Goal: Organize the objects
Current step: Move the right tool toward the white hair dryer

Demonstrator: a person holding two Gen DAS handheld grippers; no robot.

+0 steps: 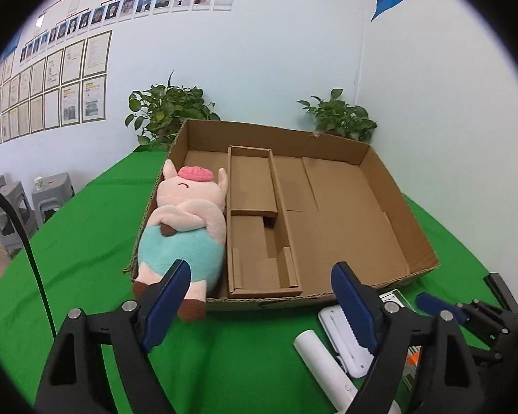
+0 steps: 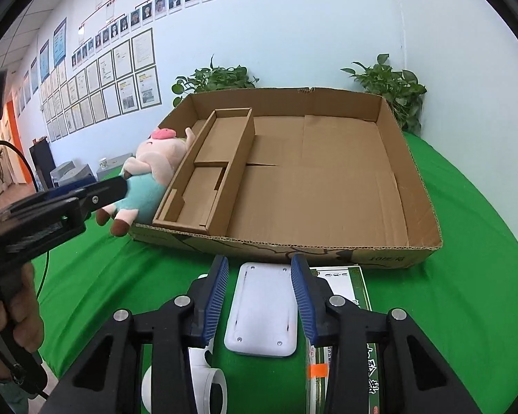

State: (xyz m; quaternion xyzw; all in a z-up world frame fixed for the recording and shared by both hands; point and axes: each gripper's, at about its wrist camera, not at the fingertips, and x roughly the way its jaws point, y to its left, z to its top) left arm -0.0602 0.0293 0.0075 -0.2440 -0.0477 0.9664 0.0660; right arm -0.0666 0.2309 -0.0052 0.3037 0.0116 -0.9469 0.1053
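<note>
Cardboard box (image 2: 380, 248) sits on the green cloth (image 2: 466, 293), plush pig (image 2: 152, 162) along its left side. Right gripper (image 2: 260, 296) pinches a white case (image 2: 260, 310) near the box; left gripper (image 1: 259, 296) is spread, empty.

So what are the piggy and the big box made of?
The piggy looks like soft, fuzzy plush fabric: matte, rounded and squishy-looking. The big box looks like plain brown corrugated cardboard, dull in finish; wavy ridges show along its cut front edge.
</note>
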